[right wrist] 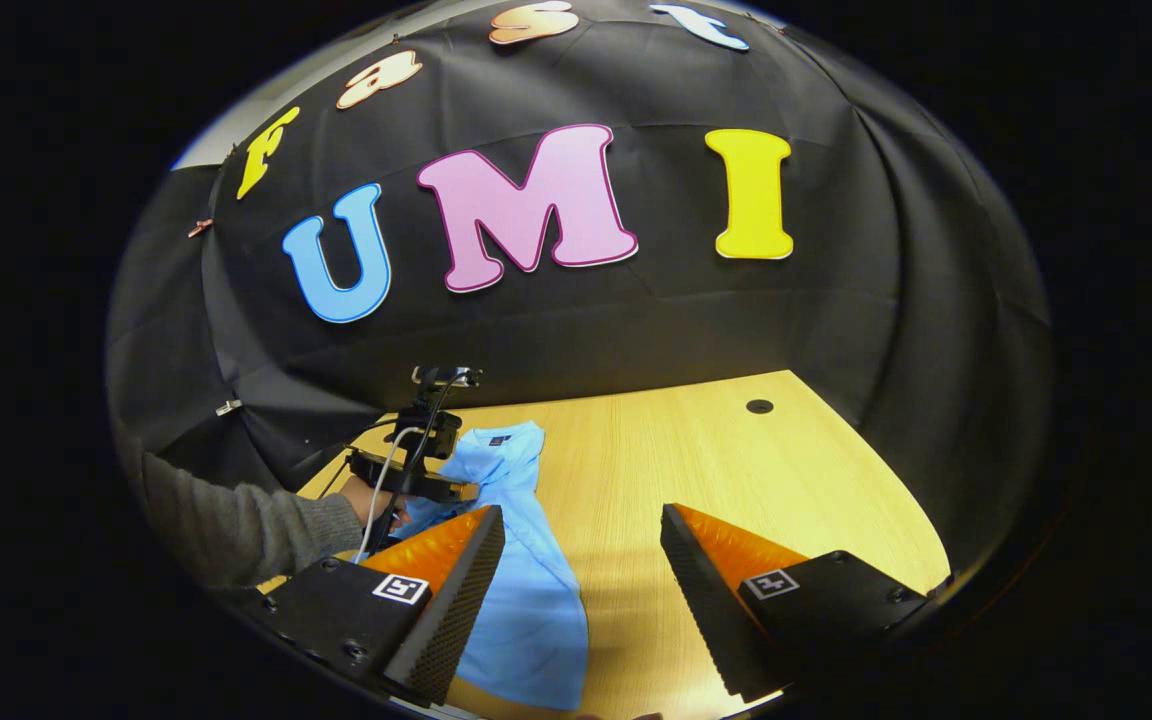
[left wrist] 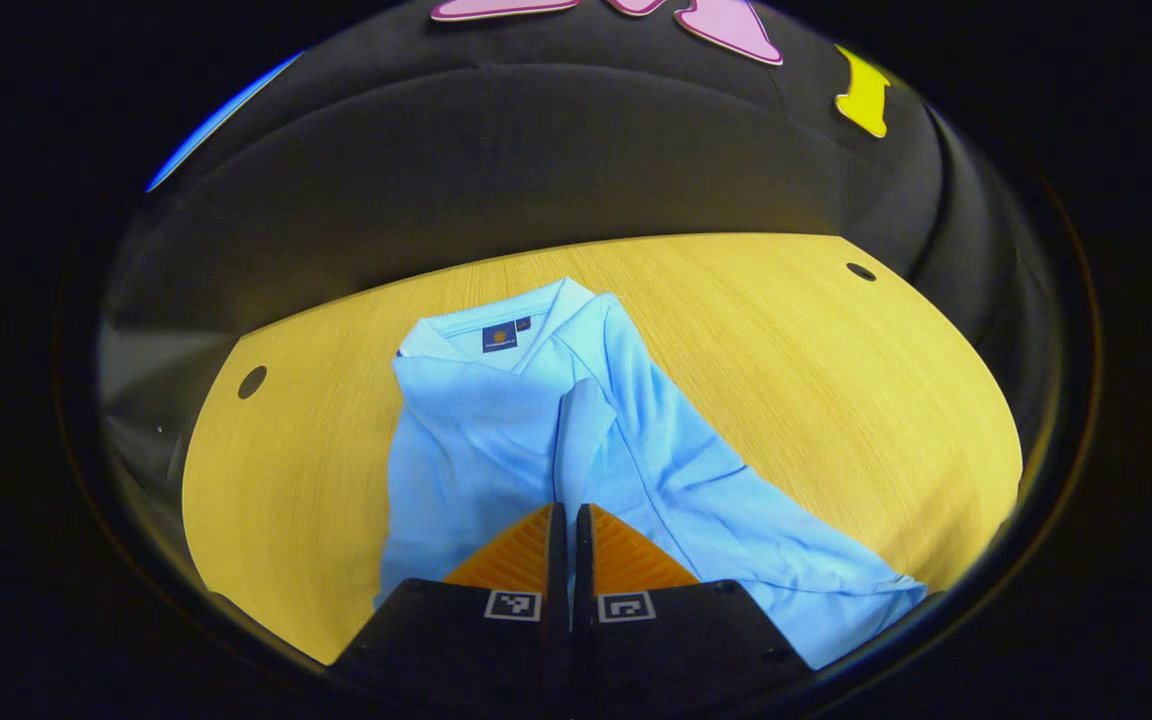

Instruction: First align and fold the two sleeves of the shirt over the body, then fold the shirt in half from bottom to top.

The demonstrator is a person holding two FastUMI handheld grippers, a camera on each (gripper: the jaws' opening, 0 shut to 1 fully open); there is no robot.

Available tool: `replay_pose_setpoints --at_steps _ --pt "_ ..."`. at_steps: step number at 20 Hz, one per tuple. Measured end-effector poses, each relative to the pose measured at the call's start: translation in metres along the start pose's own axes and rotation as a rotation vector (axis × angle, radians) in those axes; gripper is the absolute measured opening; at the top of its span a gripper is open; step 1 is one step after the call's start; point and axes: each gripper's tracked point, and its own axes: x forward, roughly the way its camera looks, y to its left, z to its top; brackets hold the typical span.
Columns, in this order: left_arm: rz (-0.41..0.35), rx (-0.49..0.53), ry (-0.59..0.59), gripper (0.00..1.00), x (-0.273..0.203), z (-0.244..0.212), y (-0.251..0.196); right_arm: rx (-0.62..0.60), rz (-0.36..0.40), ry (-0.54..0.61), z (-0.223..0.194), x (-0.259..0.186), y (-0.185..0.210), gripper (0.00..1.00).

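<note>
Blue shirt (left wrist: pixel 496 440) on table (left wrist: pixel 786 330); left gripper (left wrist: pixel 570 520) jaws pinching sleeve (left wrist: pixel 581 440), right gripper (right wrist: pixel 581 560) jaws spread.

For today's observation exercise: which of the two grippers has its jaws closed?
The left gripper: in its own view its jaws meet over the light blue shirt. The right gripper has jaws spread wide, with bare table between them.

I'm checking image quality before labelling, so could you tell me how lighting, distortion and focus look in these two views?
Left gripper view: fisheye bends the table edge into an arc; the shirt is evenly lit and sharp, the left gripper slightly soft. Right gripper view: same curvature, dim booth wall, warm light on the wood, right gripper fingers crisp.
</note>
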Motion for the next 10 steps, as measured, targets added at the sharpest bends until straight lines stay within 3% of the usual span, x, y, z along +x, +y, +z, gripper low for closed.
replay_pose_setpoints --at_steps 1,4,7,8,10 --pt "0.002 0.004 0.002 0.02 0.0 0.0 -0.001 0.001 0.0 0.001 -0.001 0.0 -0.001 0.98" --pt "-0.014 0.0 0.007 0.21 0.0 -0.002 -0.008 0.007 0.0 0.002 -0.001 0.0 -0.001 0.98" --pt "-0.027 -0.001 0.003 0.53 -0.001 -0.002 -0.014 0.004 0.004 -0.004 0.001 -0.002 0.0 0.98" --pt "-0.023 0.001 0.001 0.53 -0.001 -0.002 -0.014 0.002 0.005 -0.002 0.0 -0.002 0.0 0.98" --pt "-0.008 -0.001 -0.016 0.65 -0.006 0.0 -0.014 0.005 0.008 0.017 -0.01 -0.002 0.001 0.98"
